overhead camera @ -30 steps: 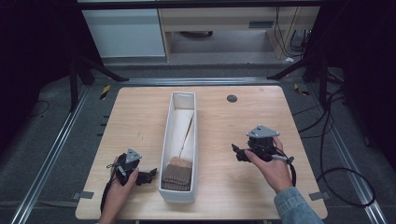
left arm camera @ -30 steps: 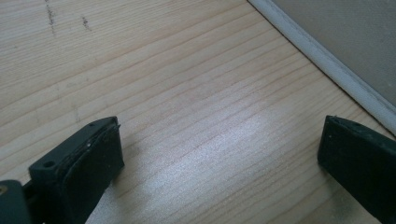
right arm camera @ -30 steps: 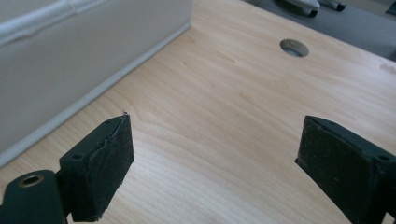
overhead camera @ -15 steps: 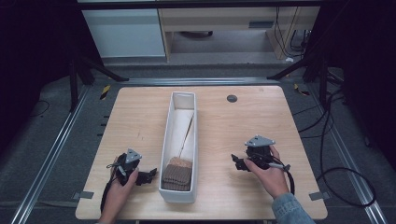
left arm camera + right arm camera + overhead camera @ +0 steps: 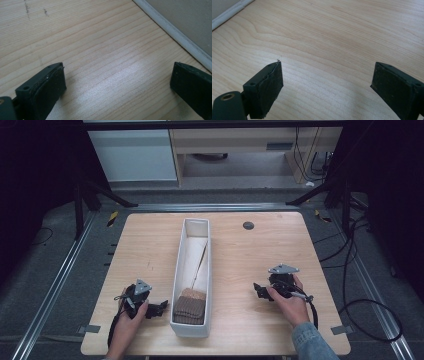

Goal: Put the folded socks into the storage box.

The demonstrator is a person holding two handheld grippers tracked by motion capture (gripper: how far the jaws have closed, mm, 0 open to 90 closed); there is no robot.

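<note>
Both sets of jaws are spread wide with nothing between them, just bare wood showing in the gap. In the left gripper view the left gripper (image 5: pixel 117 82) sits low over the table (image 5: pixel 100 37), its two black pads far apart, and the white wall of the bin (image 5: pixel 175 35) cuts across the top right corner, so it's pretty near that side. The right gripper view is much the same: the right gripper (image 5: pixel 327 82) has its pads well apart over the light wood grain, with a sliver of the bin's white edge (image 5: pixel 229 12) in the top left corner, farther off.

From the high view, the left gripper (image 5: pixel 159 308) is down at the near left part of the table, held by the person's left hand (image 5: pixel 127 320), jaws pointing toward the bin and stopping just short of it. The right gripper (image 5: pixel 258 290) is on the other side, in the right hand (image 5: pixel 290 306), also aimed at the bin but with a clear stretch of table between.

The long white bin (image 5: pixel 176 285) runs lengthwise down the middle of the table. Inside at the near end sits a brown ribbed knit piece (image 5: pixel 190 306), folded up, and behind it pale cream fabric (image 5: pixel 192 260) stretches toward the far end. A small dark round disc (image 5: pixel 248 225) sits in the tabletop near the far edge, well apart from everything.
</note>
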